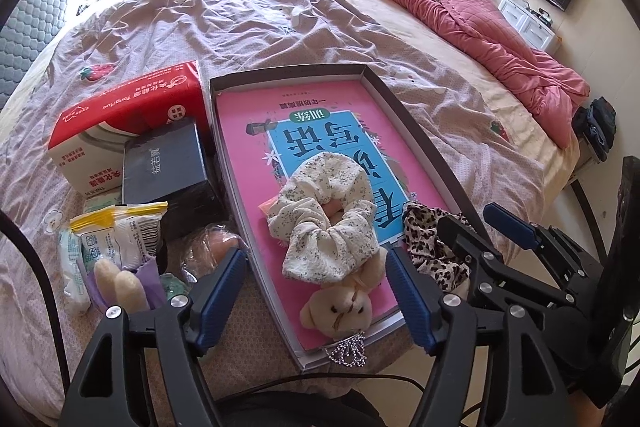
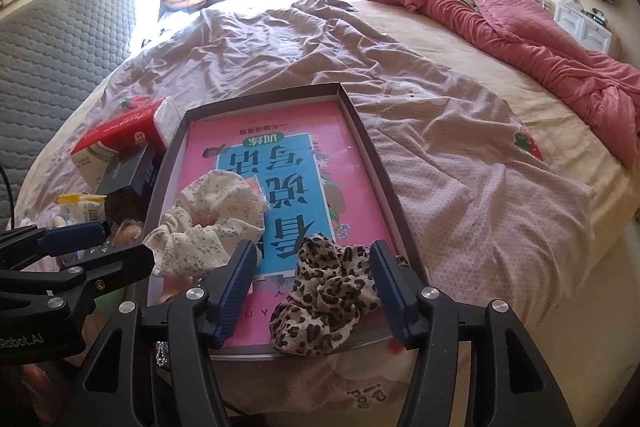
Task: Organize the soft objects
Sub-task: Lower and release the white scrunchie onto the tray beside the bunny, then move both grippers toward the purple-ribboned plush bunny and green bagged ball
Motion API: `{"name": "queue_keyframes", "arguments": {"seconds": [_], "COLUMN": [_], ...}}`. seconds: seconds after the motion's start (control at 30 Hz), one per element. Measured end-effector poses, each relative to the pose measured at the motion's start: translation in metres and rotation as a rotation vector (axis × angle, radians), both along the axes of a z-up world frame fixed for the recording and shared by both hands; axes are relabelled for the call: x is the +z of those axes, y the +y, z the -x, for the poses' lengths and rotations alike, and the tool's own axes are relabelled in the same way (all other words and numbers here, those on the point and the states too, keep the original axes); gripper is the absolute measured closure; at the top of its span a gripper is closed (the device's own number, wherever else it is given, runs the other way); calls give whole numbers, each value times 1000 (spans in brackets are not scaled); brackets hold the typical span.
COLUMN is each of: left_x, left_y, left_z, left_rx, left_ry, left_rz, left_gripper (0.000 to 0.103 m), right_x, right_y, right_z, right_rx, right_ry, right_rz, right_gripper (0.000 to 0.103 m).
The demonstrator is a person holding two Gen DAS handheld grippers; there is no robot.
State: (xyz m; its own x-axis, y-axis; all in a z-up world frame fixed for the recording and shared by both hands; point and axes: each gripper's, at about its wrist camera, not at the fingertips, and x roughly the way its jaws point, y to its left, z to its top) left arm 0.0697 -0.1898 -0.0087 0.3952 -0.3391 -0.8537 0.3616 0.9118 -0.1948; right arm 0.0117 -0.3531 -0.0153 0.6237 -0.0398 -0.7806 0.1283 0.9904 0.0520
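**Two scrunchies in the box lid, both grippers open**

So on the bed point(image 1: 248, 27) there's a shallow dark box tray point(image 1: 404, 115) with a pink book point(image 1: 248, 131) lying flat inside. Its cover has a blue panel with big Chinese characters, upside down from here, so I can't really read them.

The white floral scrunchie point(image 1: 324, 215) sits on the book around the middle, and a little beige teddy bear point(image 1: 340, 311) lies just below it, touching it. The left gripper point(image 1: 312, 291) has its blue fingers point(image 1: 218, 291) spread wide on either side of the bear and scrunchie, not pressing on anything.

The leopard-print scrunchie point(image 2: 324, 291) lies at the tray's near right corner. The right gripper point(image 2: 312, 283) straddles it with fingers apart, pads clear of the fabric.

Left of the tray: a red and white carton point(image 1: 124, 119) with Chinese print and something like "TongHua" on it (tiny, might be wrong), a dark navy box point(image 1: 168, 167), and a yellow-topped packet point(image 1: 120, 231) with a barcode. The left gripper's body reads "Robot.AI" in the right wrist view.
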Motion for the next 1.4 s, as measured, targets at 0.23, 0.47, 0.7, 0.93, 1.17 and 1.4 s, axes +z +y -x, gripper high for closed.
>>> {"name": "queue_keyframes", "arguments": {"seconds": [0.23,0.47,0.7,0.93,1.17,1.4], "left_x": [4,9,14,18,21,26], "left_y": [4,9,14,22,27,33], "left_z": [4,10,14,18,24,29], "left_rx": [3,6,16,27,35,43], "left_ry": [-5,-16,-24,-34,-41,-52], "left_rz": [-8,-14,-15,-20,-20,-11], "left_gripper": [27,25,25,25,25,24], "right_x": [10,18,25,34,41,47], "right_y": [1,3,8,11,16,18], "right_z": [5,10,15,19,24,28], "right_rx": [-15,-13,-4,2,12,12], "right_ry": [-40,-68,-79,-99,-118,-132], "right_rz": [34,37,50,47,46,58], "right_gripper": [29,29,29,29,28,28]}}
